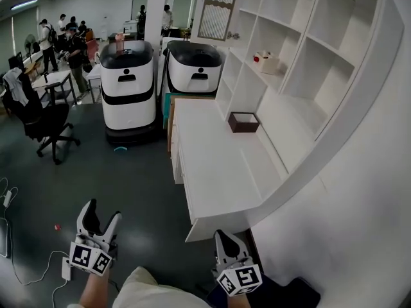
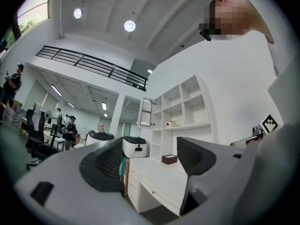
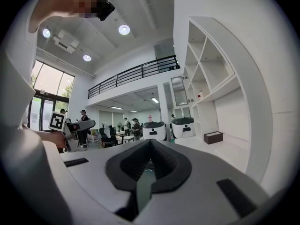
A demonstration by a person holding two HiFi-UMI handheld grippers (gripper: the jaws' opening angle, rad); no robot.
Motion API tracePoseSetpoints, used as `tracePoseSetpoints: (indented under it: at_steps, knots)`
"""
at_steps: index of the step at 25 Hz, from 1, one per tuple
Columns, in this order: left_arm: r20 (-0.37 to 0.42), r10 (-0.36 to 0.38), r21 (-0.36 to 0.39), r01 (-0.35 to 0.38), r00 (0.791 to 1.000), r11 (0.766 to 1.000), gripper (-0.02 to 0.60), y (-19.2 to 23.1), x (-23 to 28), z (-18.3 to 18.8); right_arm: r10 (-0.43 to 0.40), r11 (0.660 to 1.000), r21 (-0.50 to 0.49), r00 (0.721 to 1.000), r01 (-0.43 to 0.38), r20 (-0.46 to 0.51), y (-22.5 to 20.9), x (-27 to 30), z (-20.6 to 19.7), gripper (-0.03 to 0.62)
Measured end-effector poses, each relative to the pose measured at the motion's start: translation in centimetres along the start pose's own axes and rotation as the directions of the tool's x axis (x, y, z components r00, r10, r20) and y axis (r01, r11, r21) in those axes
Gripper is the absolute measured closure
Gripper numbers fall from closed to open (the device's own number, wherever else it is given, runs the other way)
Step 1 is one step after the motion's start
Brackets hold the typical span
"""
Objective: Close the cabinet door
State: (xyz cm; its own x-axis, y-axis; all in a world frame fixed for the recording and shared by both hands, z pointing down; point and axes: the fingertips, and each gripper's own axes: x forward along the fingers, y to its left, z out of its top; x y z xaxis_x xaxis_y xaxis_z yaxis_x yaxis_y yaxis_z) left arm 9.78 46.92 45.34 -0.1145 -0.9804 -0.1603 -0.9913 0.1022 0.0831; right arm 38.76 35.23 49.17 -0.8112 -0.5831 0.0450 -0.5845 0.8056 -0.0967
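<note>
Cabinet door (image 1: pixel 218 8) open, well beyond left tongs (image 1: pixel 103 212) and right tongs (image 1: pixel 225 239).
Likely light, stiff, free-swinging: push its frame edge; left tongs spread and empty, right tongs pressed together.

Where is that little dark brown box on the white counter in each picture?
Head view: the brown box sits right of centre, on the counter.
Left gripper view: just below centre.
Right gripper view: right of centre, slightly low.
Shared landmark: the open cabinet door, up and left of the box everywhere.
</note>
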Motion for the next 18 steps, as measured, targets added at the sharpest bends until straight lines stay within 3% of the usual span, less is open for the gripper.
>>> tracePoseSetpoints:
  at_steps: [5, 10, 18]
  knots:
    - [-0.020, 0.006, 0.004, -0.006, 1.000, 1.000, 0.236, 3.0, 3.1, -2.2, 0.000, 1.000, -0.003, 1.000, 0.000, -0.016, -0.8, 4.6, -0.7, 0.597]
    - [-0.056, -0.019, -0.031, 0.017, 0.998, 0.999, 0.236, 9.4, 10.2, -6.1, -0.019, 1.000, -0.017, 0.999, 0.018, -0.045, -1.1, 14.0, -1.5, 0.597]
    - [-0.041, -0.159, -0.071, 0.156, 0.986, 0.985, 0.236, 21.0, 25.3, -6.0, -0.068, 0.998, 0.010, 0.997, 0.068, -0.045, -1.1, 33.0, 1.9, 0.597]
